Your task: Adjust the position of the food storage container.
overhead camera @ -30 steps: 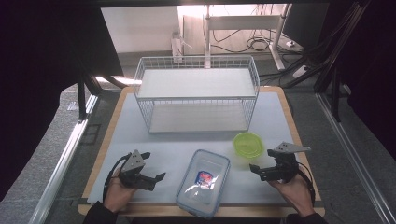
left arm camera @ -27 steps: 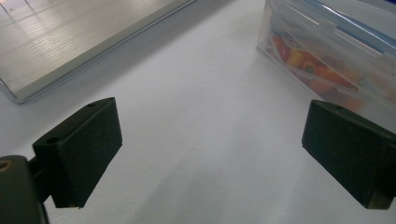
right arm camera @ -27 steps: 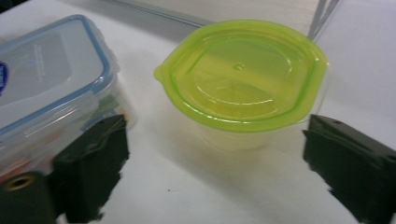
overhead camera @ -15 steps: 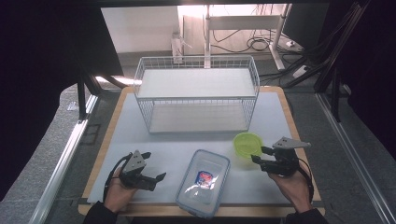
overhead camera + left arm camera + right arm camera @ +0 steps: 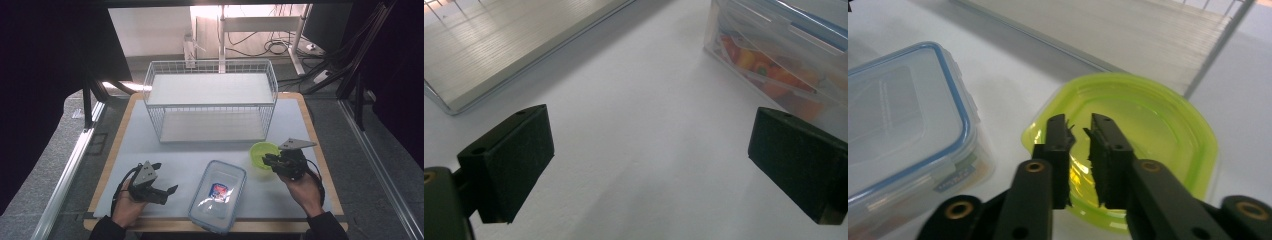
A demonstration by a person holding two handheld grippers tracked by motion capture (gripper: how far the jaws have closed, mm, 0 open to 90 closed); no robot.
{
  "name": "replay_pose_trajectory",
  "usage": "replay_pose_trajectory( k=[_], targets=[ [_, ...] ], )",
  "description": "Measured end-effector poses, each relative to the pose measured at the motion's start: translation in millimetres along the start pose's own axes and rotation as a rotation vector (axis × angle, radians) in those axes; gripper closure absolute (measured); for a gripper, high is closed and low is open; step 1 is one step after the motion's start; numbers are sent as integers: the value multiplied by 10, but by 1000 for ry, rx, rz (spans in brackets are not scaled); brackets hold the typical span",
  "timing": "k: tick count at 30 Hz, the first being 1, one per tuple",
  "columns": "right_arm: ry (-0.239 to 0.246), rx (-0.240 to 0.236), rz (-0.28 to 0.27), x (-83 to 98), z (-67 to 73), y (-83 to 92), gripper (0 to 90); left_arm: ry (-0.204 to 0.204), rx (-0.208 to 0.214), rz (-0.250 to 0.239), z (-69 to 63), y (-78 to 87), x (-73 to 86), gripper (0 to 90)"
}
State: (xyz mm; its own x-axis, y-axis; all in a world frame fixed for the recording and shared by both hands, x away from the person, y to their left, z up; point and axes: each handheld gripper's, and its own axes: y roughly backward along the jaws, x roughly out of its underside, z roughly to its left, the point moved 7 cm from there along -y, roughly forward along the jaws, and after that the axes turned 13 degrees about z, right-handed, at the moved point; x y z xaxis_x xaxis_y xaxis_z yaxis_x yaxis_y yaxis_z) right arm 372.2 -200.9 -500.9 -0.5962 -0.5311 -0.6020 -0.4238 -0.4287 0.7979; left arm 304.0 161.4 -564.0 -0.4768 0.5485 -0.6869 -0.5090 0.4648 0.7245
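A white wire basket (image 5: 210, 102) stands at the desk's (image 5: 295, 120) far middle; a lidded food container (image 5: 218, 194) lies near. Right claw (image 5: 267, 161) (jaws just closing) pinches the green bowl's (image 5: 261, 152) near rim — left claw (image 5: 167, 192) gapes, empty.

The person's left hand (image 5: 126, 207) rests at the near left, and its left gripper (image 5: 167, 194) points right with jaws spread wide and nothing between them. At the near right, the right hand (image 5: 306, 191) holds the right gripper (image 5: 266, 160) aimed left and far; its jaws have just been closing to a narrow gap.
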Motion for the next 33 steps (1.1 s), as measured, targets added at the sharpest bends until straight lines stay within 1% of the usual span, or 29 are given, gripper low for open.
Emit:
replay_pose_trajectory(
  k=[1,4,6,7,10,14,15,19,21,22,23,24,26,33],
  targets=[
    [10,0,5,-29,21,-16,837,-3,-1,2,0,-1,2,45],
    [41,-12,6,-104,84,-57,870,-2,-3,1,-1,-1,1,45],
    [57,-14,13,-150,116,-92,897,2,-11,0,6,4,-1,42],
    [61,-20,10,-174,131,-107,900,5,-18,-2,16,9,-2,38],
    [62,-34,19,-238,177,-178,900,15,-13,-6,29,17,1,37],
    [85,-43,42,-297,247,-308,900,9,-12,-3,19,12,-1,37],
    [92,-39,52,-305,261,-343,900,6,-12,-1,17,8,0,37],
    [104,-40,81,-321,291,-465,900,4,-9,2,8,4,0,38],
    [105,-29,95,-308,281,-513,900,4,-8,2,7,3,1,38],
    [100,-32,102,-296,273,-525,900,3,-7,3,6,2,2,38],
    [94,-39,99,-291,264,-531,900,1,-8,4,4,1,2,38],
    [94,-34,98,-286,253,-530,900,-1,-7,6,2,0,3,39],
    [93,-8,103,-275,218,-512,900,-5,-8,10,-1,-2,4,39],
    [47,10,92,-205,37,-442,900,-9,-3,13,-10,-4,5,41]
  ],
)
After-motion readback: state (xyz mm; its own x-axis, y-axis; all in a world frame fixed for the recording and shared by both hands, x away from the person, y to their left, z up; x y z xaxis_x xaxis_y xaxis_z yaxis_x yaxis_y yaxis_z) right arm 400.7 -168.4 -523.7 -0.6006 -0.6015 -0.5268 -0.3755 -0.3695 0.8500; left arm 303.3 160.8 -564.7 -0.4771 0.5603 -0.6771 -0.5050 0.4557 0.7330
